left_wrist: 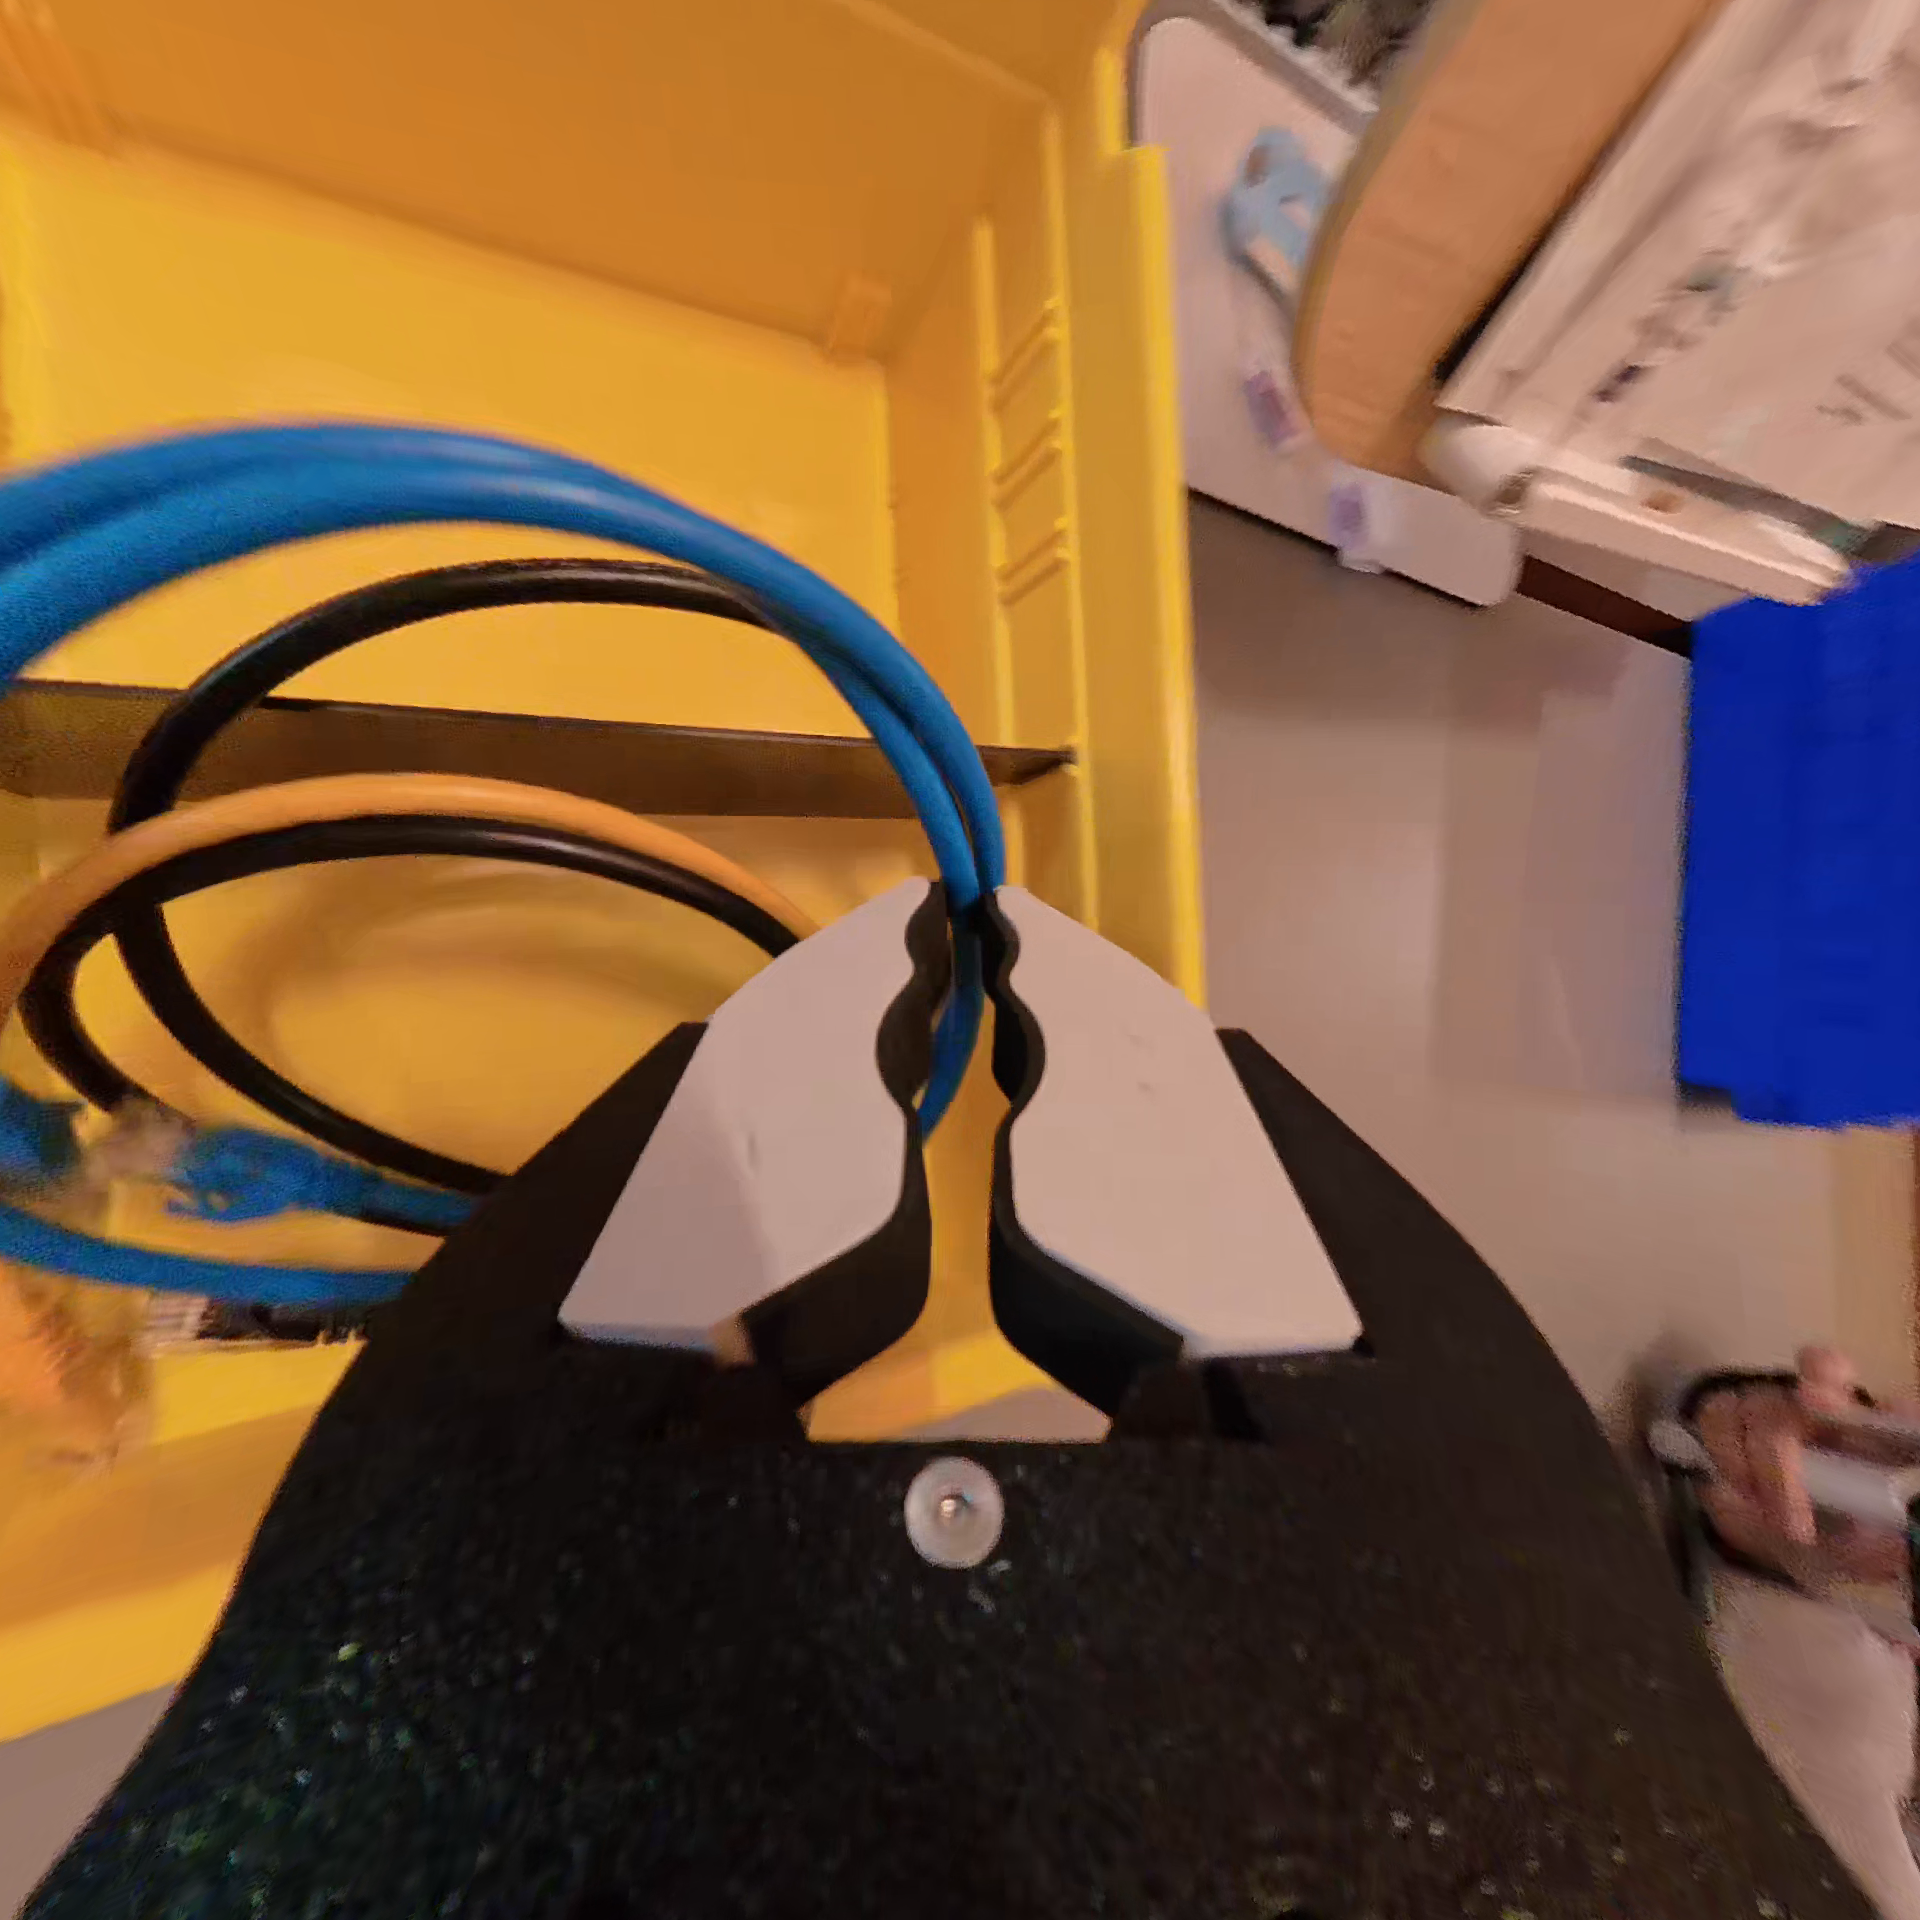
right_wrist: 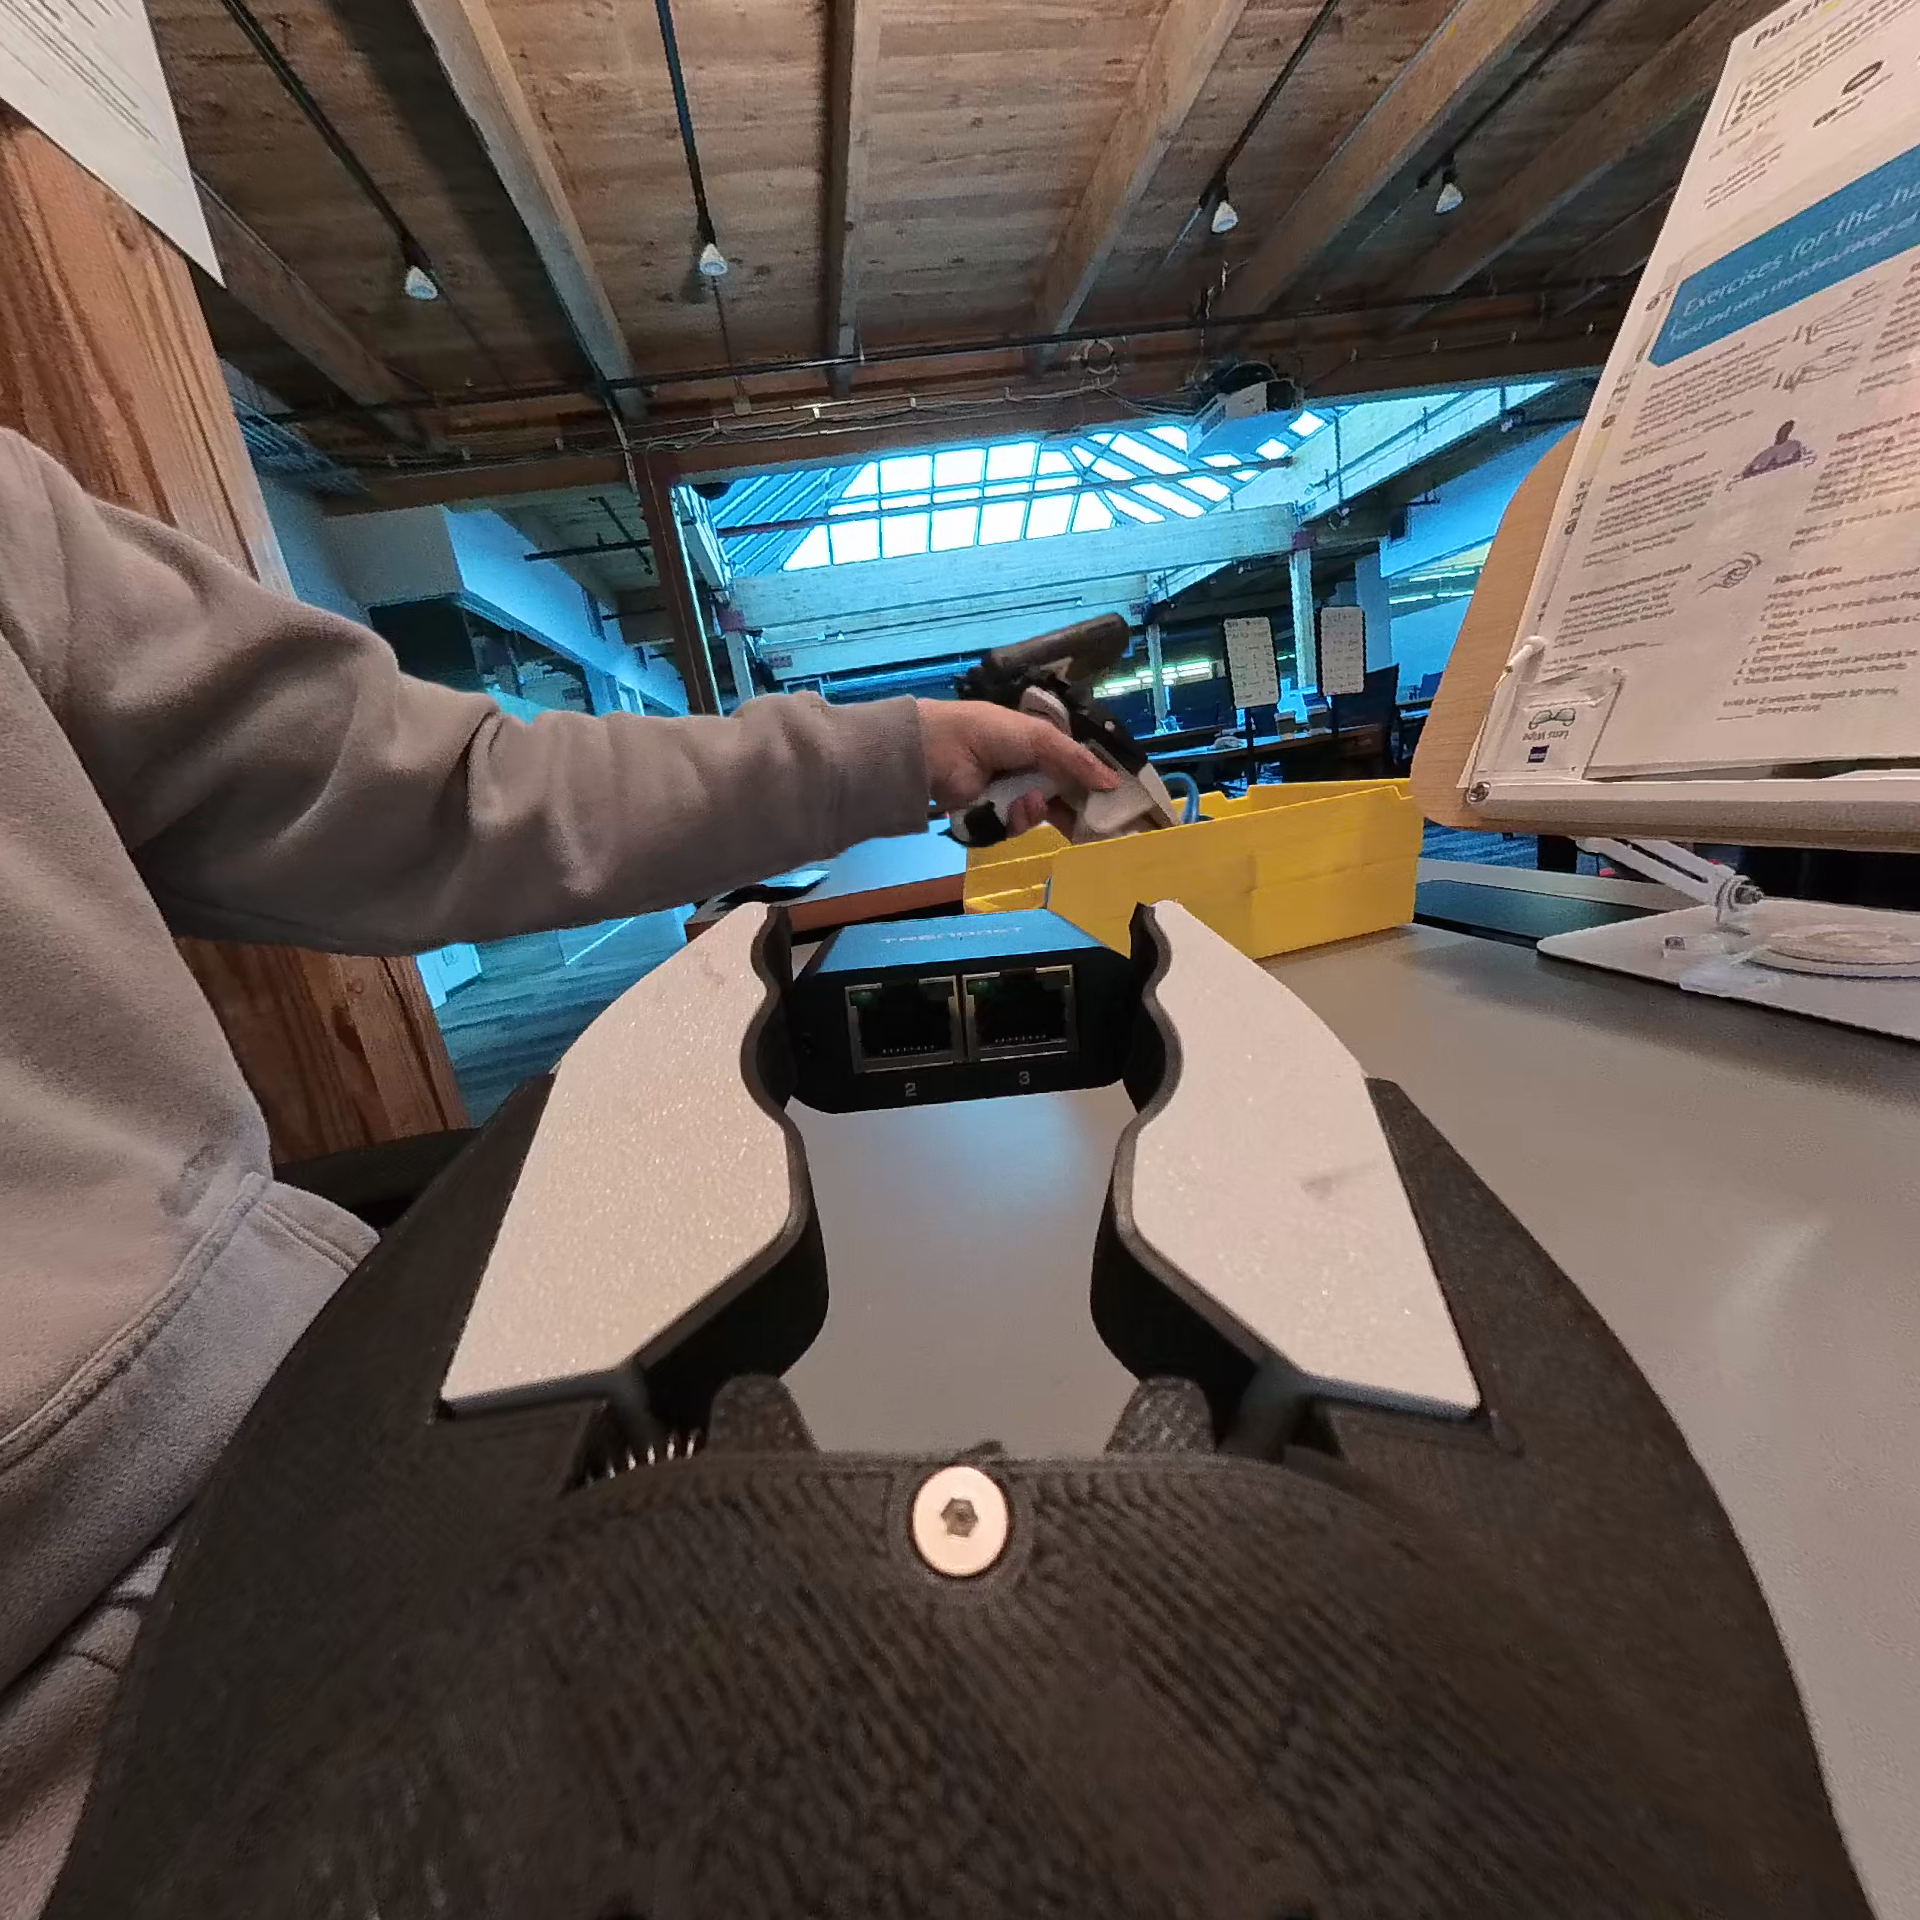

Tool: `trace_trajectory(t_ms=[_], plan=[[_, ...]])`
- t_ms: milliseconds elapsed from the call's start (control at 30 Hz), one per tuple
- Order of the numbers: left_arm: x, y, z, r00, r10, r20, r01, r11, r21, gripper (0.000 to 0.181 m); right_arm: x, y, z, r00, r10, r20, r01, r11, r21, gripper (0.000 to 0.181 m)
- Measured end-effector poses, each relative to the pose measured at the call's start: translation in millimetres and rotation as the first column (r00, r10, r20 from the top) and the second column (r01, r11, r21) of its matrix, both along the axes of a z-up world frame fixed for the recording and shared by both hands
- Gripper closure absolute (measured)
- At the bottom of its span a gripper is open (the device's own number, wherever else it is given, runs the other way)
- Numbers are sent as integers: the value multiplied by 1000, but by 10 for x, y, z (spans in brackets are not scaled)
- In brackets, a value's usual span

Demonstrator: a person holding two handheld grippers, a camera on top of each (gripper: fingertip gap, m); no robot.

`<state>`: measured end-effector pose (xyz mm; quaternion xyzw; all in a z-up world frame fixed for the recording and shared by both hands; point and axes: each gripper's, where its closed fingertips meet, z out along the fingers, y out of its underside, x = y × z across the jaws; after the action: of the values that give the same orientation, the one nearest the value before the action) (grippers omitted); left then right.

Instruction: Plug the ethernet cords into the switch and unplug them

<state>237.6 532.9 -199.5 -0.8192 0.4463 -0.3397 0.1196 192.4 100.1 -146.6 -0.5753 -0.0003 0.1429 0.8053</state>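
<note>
Left gripper: closed on the blue cord, which is pinched between the fingertips above the yellow bin. Cords counted in the bin: 1 blue in looped strands, 1 black cord, 1 orange cord; motion blur makes the count uncertain. Clear plug ends lie blurred at the bin's left. A dark divider crosses the bin. Beside the bin: 1 blue box.

Right gripper: jaws spread, holding nothing, 1 finger on each side of the switch without visible contact. The black switch sits on the grey worktop, 2 ports facing the camera, both unoccupied, each with a numeral below. Brand lettering on its top is present, not reported.

Behind the switch: the yellow bin, with a person's hand holding the left gripper over it. 1 stand holding printed sheets is at right. A grey sleeve crosses the left.
</note>
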Motion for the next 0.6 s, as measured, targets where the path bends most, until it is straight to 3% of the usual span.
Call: trace_trajectory(t_ms=[233,400,600], plan=[[-318,-156,919,966,-136,218,158,983,-89,176,-5,4,-1,1000,4,0,-4,1000,-2,119],[-603,-302,1478,916,-240,320,260,965,-20,176,-4,3,-1,1000,2,0,-2,1000,-2,119],[-1001,-1036,1703,758,-595,268,553,804,219,175,9,-5,5,1000,0,-9,0,1000,4,119]])
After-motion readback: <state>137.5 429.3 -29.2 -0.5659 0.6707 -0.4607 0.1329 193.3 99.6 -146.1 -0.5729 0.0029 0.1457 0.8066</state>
